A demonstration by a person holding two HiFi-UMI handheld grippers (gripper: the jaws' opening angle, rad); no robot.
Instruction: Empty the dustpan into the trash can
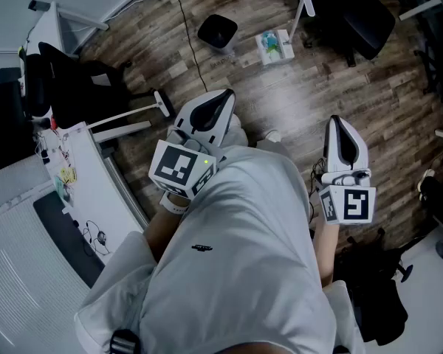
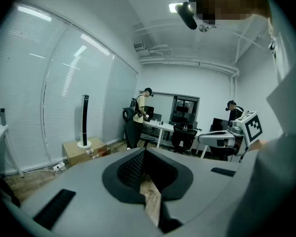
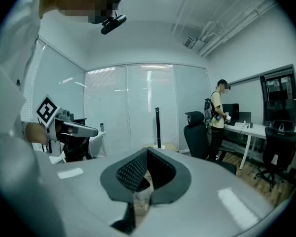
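From the head view, the person in a white shirt (image 1: 236, 257) holds both tools out in front over a wood-plank floor (image 1: 369, 94). The left gripper (image 1: 223, 98) and the right gripper (image 1: 338, 124) are level with each other and well apart. Only this view shows the task's things. The black trash can (image 1: 218, 32) stands open on the floor, well ahead of both grippers. Near it on its right, apart from it, lies what looks like the white dustpan (image 1: 275, 47), with green and blue bits in it and a white handle rising beside it; it is too small to be sure. Neither gripper is near either one.

The gripper views show what the head view cannot: how the jaws stand. On each gripper the two black-padded jaws are closed tip to tip with nothing between them. Only a sliver of floor shows through the gap lower down.

The left gripper view looks across the room to a cardboard box (image 2: 84, 151) by the blinds and a standing person (image 2: 139, 116) at a white desk (image 2: 160, 127). The other gripper's marker cube sits at its right edge. The right gripper view shows a black office chair (image 3: 197, 132) beside the same standing figure.
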